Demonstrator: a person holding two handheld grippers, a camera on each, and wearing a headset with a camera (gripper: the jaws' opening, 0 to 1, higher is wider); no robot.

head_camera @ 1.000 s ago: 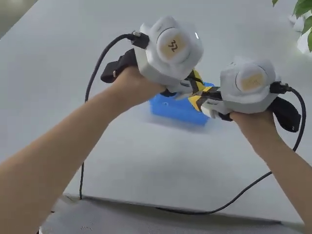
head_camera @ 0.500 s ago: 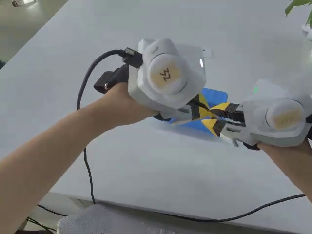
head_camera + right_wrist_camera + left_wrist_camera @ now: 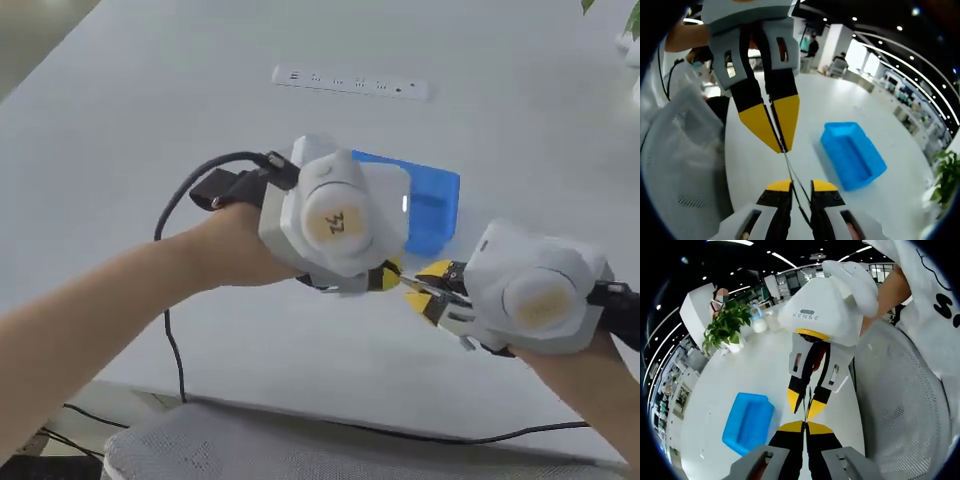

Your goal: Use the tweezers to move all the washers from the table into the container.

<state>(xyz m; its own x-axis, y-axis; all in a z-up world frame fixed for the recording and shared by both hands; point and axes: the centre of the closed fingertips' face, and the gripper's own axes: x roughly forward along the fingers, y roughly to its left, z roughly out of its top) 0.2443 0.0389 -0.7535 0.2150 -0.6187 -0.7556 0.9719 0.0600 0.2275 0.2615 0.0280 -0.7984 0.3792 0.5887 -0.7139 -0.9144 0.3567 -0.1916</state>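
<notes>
Right gripper view: the right gripper (image 3: 801, 186) has its jaws narrowly apart, bracketing the two thin arms of the tweezers (image 3: 790, 170). Their long axis runs straight ahead to the left gripper (image 3: 782, 146), whose yellow jaws are pinched together on the far end. The grippers thus meet tip to tip on the person's side of the blue container (image 3: 852, 155). The container lies off that axis, to the right gripper's right, and neither gripper looks clearly nearer to it.
</notes>
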